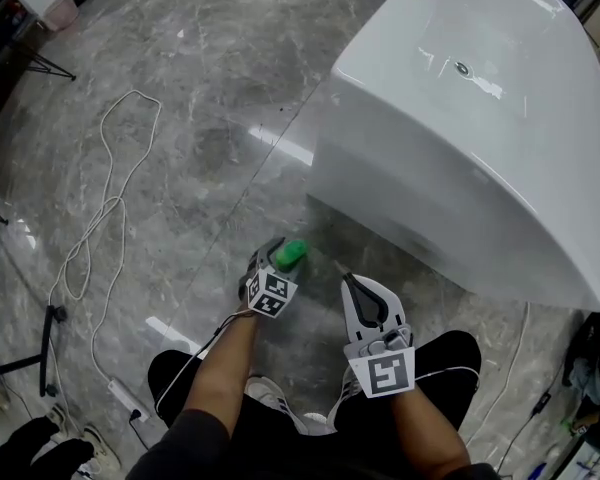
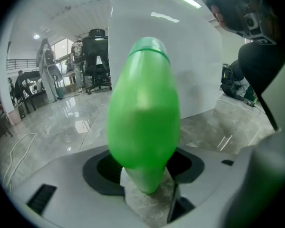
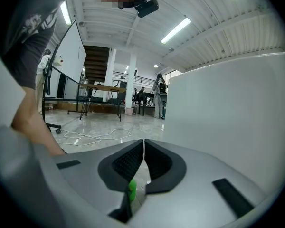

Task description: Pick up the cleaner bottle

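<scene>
On the marble floor [image 1: 180, 118], the left tool [image 1: 275, 262] is spread to either side of the green cleaner bottle [image 2: 142, 113]. The bottle stands upright, its long axis vertical, with the cap [image 2: 149, 45] pointing to twelve o'clock. At its four o'clock, the right tool [image 1: 352, 290] is pressed together and empty.

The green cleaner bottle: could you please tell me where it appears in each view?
Head view: green cleaner bottle lower centre.
Left gripper view: bottle at centre, filling the frame.
Right gripper view: bottle a green sliver, low centre.
Shared landmark: the white tub.
</scene>
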Demonstrator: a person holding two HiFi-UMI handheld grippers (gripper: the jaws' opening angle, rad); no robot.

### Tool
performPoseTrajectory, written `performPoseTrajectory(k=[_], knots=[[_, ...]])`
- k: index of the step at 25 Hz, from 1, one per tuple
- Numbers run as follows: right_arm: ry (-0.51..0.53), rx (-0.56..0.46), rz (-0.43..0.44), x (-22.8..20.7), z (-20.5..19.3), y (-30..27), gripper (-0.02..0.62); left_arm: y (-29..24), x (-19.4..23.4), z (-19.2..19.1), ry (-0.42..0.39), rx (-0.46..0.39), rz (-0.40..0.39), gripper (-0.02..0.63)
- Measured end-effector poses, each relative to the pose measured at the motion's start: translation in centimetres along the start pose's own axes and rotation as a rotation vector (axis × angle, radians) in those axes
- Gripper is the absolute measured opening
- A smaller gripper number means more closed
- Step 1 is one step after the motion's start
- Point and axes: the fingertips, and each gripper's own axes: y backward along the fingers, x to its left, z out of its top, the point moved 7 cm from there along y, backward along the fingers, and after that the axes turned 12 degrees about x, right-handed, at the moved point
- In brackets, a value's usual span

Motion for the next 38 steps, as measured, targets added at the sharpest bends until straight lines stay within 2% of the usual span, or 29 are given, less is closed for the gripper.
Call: performPoseTrajectory(k=[2,3,12,18,24,29,38], knots=[[-0.005,-0.001,-0.006,-0.1,-0.3,0.0,0.020,-0.1,-0.1,0.1,0.018,-0.007,0.008,0.207],[-0.007,-0.001,-0.008,-0.2,-0.3,0.0,0.020,-0.1,-0.1,0.2,0.028,-0.009,0.010,0.201],[0.002,0.070,-0.026,-1.4,-1.5,-0.4,0.020,1.5,-0.1,2.6,0.086,-0.050,0.048,0.190],[-0.016,0.094,-0.052,-2.6,-0.5,0.0,0.020,6.7,0.5,6.8,0.127,-0.122,0.093,0.189],[0.001,0.117,-0.114,-4.3,6.9,4.9,0.020,17.9,0.6,14.1,0.170,-0.172,0.145,0.189],[-0.095,0.155,-0.141,-5.6,14.3,11.1,0.020,29.5,0.5,21.6,0.205,-0.227,0.162,0.189],[-0.159,0.198,-0.195,-10.0,28.3,24.6,0.018,47.6,-1.9,37.1,0.218,-0.272,0.169,0.189]])
